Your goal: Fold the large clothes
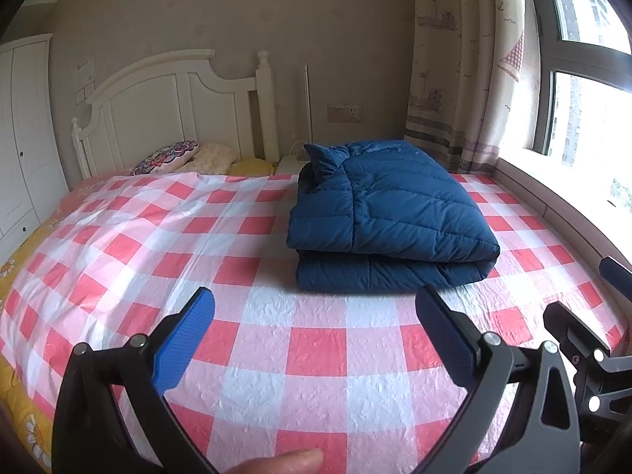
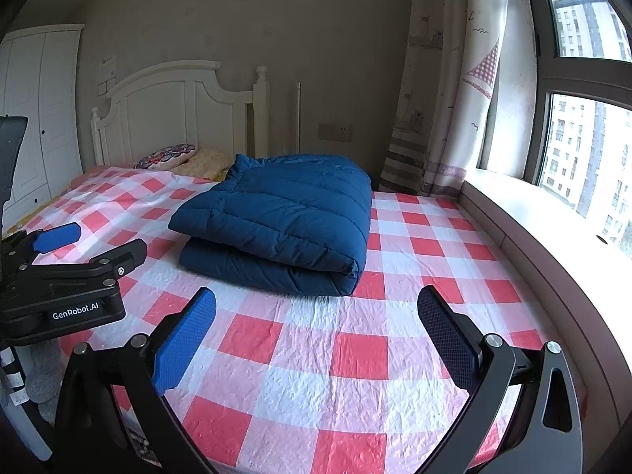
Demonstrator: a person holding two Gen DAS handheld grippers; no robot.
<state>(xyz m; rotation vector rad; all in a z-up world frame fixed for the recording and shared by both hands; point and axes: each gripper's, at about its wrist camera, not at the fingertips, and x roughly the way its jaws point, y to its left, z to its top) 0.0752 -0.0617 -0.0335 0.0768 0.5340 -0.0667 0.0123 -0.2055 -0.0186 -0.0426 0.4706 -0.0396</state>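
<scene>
A dark blue quilted down jacket [image 1: 385,217] lies folded into a thick rectangular stack on the red-and-white checked sheet [image 1: 308,355], toward the window side of the bed. The right wrist view shows the same jacket [image 2: 284,221] ahead and slightly left. My left gripper [image 1: 316,335] hovers open over the sheet, short of the jacket's near edge, holding nothing. My right gripper [image 2: 316,335] is also open and empty, a little back from the jacket. The left gripper's body [image 2: 59,276] shows at the left of the right wrist view.
A white headboard [image 1: 173,110] and pillows [image 1: 185,158] stand at the far end of the bed. A window sill [image 2: 553,213] and curtain [image 2: 446,98] run along the right. A white wardrobe [image 1: 19,138] is at the left. A fingertip [image 1: 288,460] shows at the bottom edge.
</scene>
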